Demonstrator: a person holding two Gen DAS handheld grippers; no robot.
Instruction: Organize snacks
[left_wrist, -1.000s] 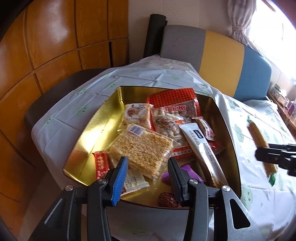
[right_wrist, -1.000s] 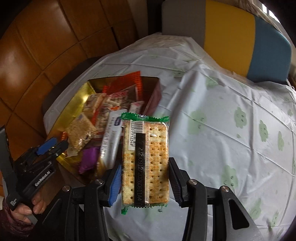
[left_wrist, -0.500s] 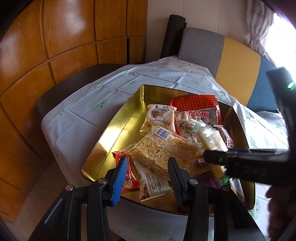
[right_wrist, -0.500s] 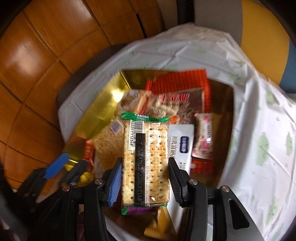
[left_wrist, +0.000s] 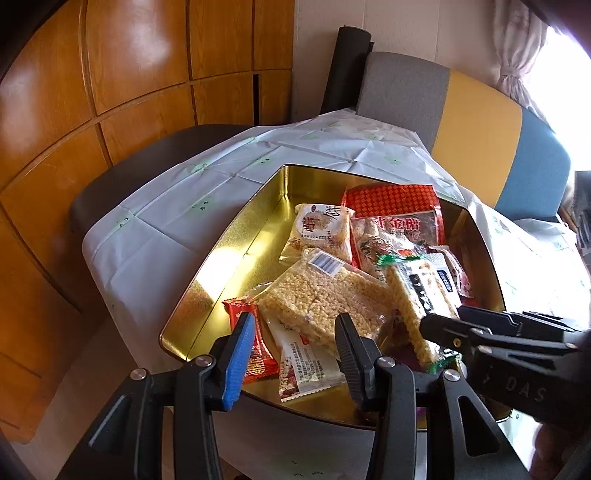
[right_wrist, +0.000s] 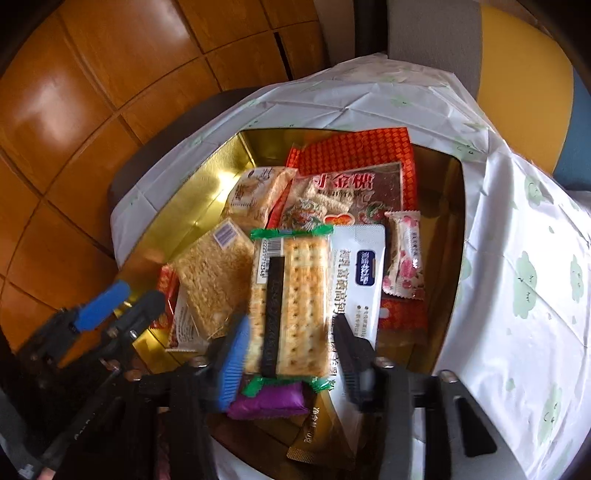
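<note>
cracker pack (right_wrist: 290, 306): clear wrap, green crimped ends, black stripe, barcode at 11 o'clock corner | above gold tin (right_wrist: 192, 218) of snacks | right gripper (right_wrist: 288, 354): jaws just closing, pinching pack sides | left gripper (left_wrist: 295, 354): spread, empty, at tin's 7 o'clock rim

Window glare, fisheye warp, motion blur.

Purple packet (right_wrist: 271, 402) under cracker pack (right_wrist: 290, 306)
</note>
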